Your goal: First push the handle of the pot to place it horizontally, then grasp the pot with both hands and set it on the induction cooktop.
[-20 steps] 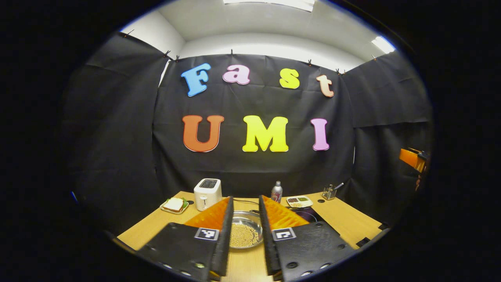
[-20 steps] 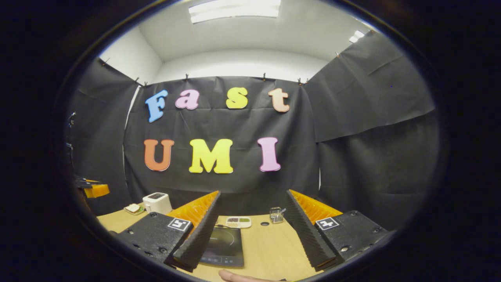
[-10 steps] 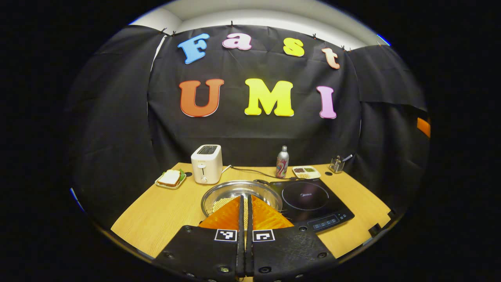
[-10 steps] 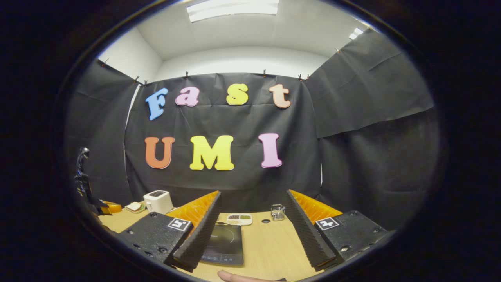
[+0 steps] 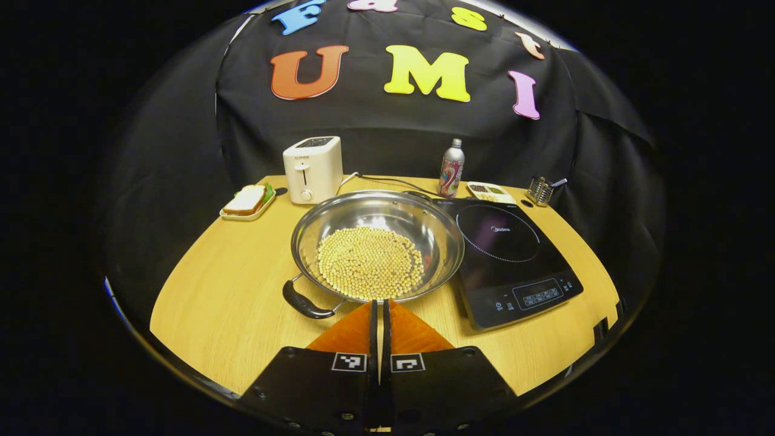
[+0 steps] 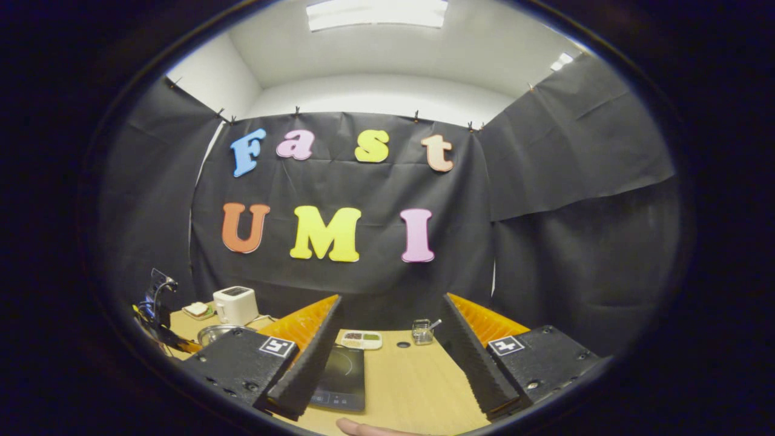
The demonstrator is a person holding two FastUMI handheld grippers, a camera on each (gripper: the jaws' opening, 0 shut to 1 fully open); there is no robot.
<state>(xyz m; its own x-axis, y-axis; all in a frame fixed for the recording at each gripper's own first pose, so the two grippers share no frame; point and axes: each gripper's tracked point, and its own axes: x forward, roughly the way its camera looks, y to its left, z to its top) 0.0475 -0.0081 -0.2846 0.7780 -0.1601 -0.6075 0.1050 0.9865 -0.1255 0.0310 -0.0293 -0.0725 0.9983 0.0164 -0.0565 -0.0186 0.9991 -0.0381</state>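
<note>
Shiny polished metal pot [image 5: 376,242], glossy black glass induction cooktop [image 5: 508,254], matt wood-grain table [image 5: 230,297], smooth white plastic toaster [image 5: 312,169]

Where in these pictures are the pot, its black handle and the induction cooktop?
pot [image 5: 375,209], left gripper view, on the bare steel inner wall behind the beans.
black handle [image 5: 304,304], left gripper view, on the middle of the grip.
induction cooktop [image 5: 497,233], left gripper view, on the round cooking zone.

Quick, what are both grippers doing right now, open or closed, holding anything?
Left gripper: shut, holding nothing, just short of the pot.
Right gripper: open, empty, above the table.
</note>
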